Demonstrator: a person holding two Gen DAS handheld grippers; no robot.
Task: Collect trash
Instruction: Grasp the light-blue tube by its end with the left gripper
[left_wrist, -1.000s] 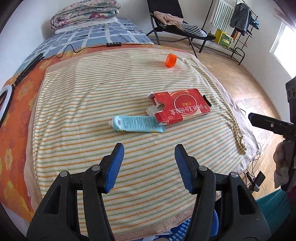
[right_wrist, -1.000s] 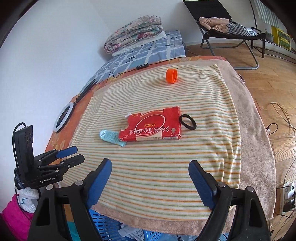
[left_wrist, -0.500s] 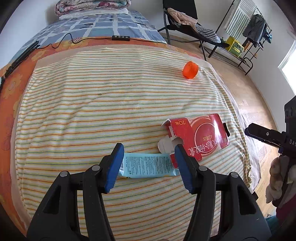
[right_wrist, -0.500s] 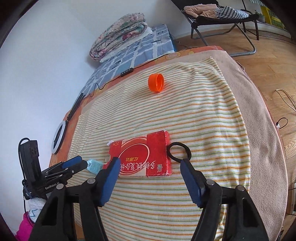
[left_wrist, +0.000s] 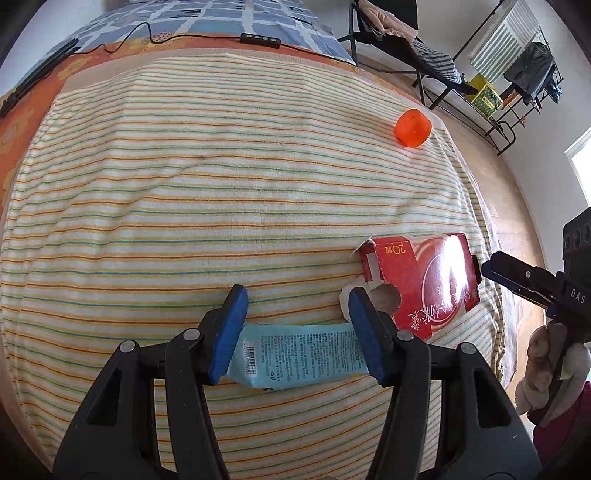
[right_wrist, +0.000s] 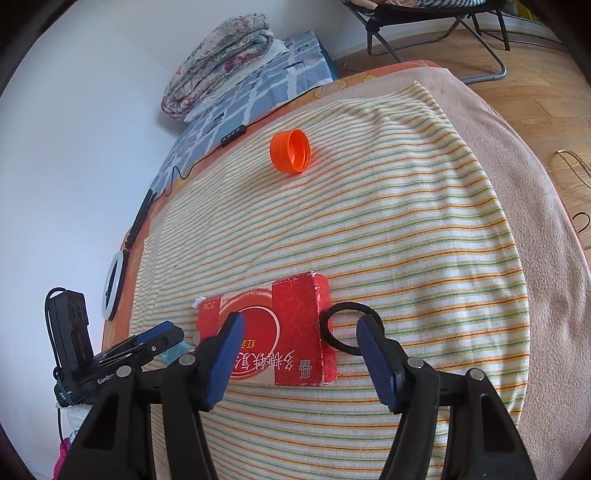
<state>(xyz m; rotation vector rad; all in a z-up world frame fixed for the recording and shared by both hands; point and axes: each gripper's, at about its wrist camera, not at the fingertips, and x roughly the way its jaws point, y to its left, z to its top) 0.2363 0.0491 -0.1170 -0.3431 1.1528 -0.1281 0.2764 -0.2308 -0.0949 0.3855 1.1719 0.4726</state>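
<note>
A light-blue tube (left_wrist: 295, 354) lies flat on the striped cloth (left_wrist: 221, 184). My left gripper (left_wrist: 295, 314) is open, its jaws on either side of the tube, not closed on it. A red carton (left_wrist: 424, 280) lies just right of the tube; it also shows in the right wrist view (right_wrist: 280, 339). My right gripper (right_wrist: 299, 336) is open and straddles the carton's right part. A black ring (right_wrist: 351, 328) lies against the carton's right end. An orange cap (right_wrist: 290, 151) lies on its side farther back, also seen from the left wrist (left_wrist: 413, 129).
A folded quilt (right_wrist: 221, 62) lies at the bed's far end. A black cable with remote (left_wrist: 258, 38) crosses the orange sheet. A ring light (right_wrist: 114, 284) lies at the left edge. A folding chair (left_wrist: 406, 44) and clothes rack (left_wrist: 524, 74) stand on the wooden floor.
Both grippers moved forward and down toward the bed. The left gripper's jaws now flank the blue tube; the right gripper's jaws now straddle the red carton. Both stay open.
</note>
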